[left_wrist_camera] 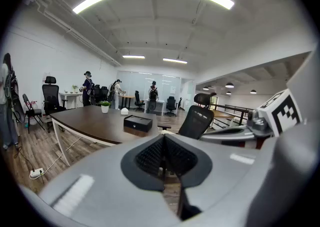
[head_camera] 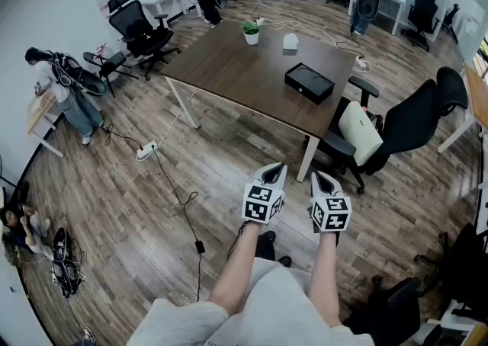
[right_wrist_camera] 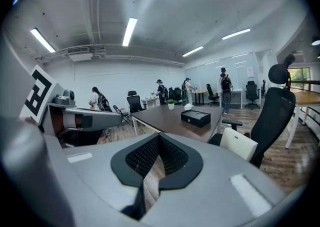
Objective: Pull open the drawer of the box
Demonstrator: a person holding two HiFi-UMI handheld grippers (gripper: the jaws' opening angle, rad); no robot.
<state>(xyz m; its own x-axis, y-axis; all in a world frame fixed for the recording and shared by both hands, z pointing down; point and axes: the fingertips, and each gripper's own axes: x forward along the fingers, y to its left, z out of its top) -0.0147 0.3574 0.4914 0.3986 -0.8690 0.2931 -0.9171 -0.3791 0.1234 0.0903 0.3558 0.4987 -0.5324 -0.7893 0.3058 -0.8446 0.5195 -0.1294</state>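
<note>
The black box lies flat near the right end of the brown table, its drawer closed as far as I can see. My left gripper and right gripper are held side by side over the wooden floor, well short of the table and touching nothing. The left gripper view has the box far ahead beyond the left gripper, whose jaws are pressed together. From the right gripper view the box also lies far off, past the right gripper, which is shut and empty.
A black office chair with a white cushion stands at the table's near right corner. A potted plant and a small white object sit on the far end. A power strip and cable lie on the floor. People stand at the left and back.
</note>
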